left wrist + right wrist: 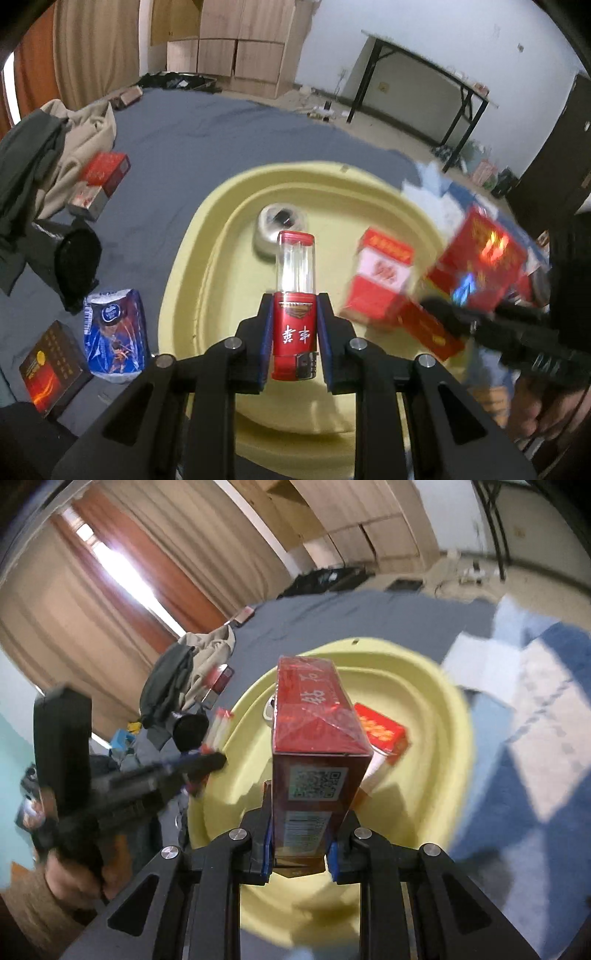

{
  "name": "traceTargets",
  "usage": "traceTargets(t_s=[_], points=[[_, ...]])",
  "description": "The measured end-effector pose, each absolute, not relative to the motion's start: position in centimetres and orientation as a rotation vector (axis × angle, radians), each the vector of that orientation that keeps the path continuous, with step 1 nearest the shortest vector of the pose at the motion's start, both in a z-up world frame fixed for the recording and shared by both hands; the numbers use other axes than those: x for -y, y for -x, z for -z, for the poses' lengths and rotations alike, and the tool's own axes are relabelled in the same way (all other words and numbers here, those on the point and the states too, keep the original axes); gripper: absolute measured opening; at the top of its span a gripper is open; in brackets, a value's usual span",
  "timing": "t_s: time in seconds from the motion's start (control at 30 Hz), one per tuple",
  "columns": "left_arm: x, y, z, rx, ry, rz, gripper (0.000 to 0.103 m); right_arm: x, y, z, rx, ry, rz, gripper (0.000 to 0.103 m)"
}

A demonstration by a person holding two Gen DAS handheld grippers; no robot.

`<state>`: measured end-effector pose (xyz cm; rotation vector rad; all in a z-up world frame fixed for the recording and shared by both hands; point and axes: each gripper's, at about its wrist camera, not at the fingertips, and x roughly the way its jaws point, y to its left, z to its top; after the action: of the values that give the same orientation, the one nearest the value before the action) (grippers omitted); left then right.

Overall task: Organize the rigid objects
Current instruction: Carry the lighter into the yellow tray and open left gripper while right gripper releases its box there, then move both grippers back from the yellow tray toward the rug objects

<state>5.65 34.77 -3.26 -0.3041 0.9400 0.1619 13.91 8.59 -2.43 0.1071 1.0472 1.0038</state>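
Both claws pinch red items above a yellow basin.

Left wrist view: black jaws with blue pads fill the foreground, and the left claw (pixel 294 325) is pinched on a red lighter (pixel 294 314) with a clear upper half, which stands upright between the pads and juts beyond their tips over the yellow basin (pixel 192 266). Inside the basin lie a silvery round thing (pixel 271 225) just beyond the lighter and a red-and-white pack (pixel 376 277) to its right. Blurred at the right edge, the right claw carries a red box (pixel 480 266).

Right wrist view: the right claw (pixel 298 834) is clamped on the lower end of that red box (pixel 314 738), which points away over the basin (pixel 443 716); a QR code faces the camera. At left, blurred, the left claw (pixel 207 760) holds the lighter (pixel 218 731) at the basin's rim.
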Motion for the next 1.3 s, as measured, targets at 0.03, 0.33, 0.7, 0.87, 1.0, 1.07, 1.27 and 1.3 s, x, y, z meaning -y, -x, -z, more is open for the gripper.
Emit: traceTargets(t_s=[0.03,0.33,0.7,0.87,1.0,1.07,1.27,1.3], points=[[-35.1,-5.9,4.0,-0.955,0.317,-0.157,0.024,-9.7,-14.5,2.8,-1.071,-0.132,-1.012,0.021],[-36.6,-6.8,7.0,-0.964,0.376,-0.159,0.024,-11.6,-19.8,6.2,-1.141,-0.2,-1.005,0.024],[-36.3,-6.4,7.0,-0.957,0.387,-0.179,0.043,-12.4,-17.0,2.3,-1.045,0.022,-0.897,0.101],[-36.1,-5.9,5.2,-0.91,0.39,-0.184,0.083,-11.1,-15.6,-0.7,-0.904,0.127,-0.81,0.103],[-36.2,-5.3,2.7,-0.851,0.41,-0.213,0.094,-8.9,-13.5,-3.1,-0.777,0.186,-0.712,0.103],[-35.9,-5.4,1.3,-0.834,0.419,-0.209,0.096,-6.6,-12.6,-4.3,-0.735,0.155,-0.661,0.103],[-30.0,-6.6,-4.1,-0.776,0.351,-0.13,0.101,3.9,-9.6,-7.8,-0.696,0.021,-0.553,0.103],[-28.9,-6.7,-4.7,-0.777,0.33,-0.118,0.102,5.9,-8.8,-8.3,-0.692,0.014,-0.538,0.103]])
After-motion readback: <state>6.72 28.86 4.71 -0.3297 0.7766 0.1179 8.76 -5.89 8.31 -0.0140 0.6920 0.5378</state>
